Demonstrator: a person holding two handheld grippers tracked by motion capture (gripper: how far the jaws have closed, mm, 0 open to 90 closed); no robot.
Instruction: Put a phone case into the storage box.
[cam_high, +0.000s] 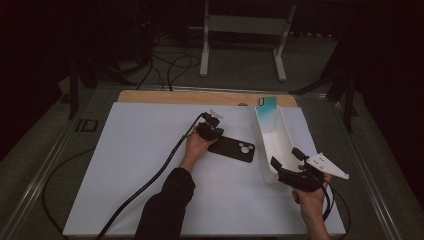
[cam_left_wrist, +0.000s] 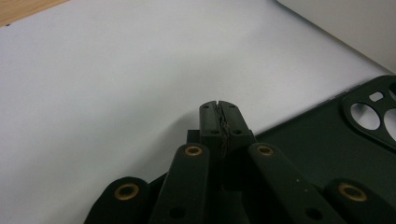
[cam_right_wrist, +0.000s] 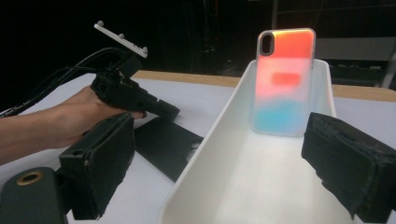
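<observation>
Resting by the black phone case, the left hand-held gripper is closed empty, while the right hand-held gripper gapes wide around the white tray.

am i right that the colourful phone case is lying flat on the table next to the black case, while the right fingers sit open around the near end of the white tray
Not quite. The colourful phone case stands upright against the far wall of the white tray, as the right gripper view shows. The rest holds: the black case lies on the table, and the right gripper is open at the tray's near end.
</observation>
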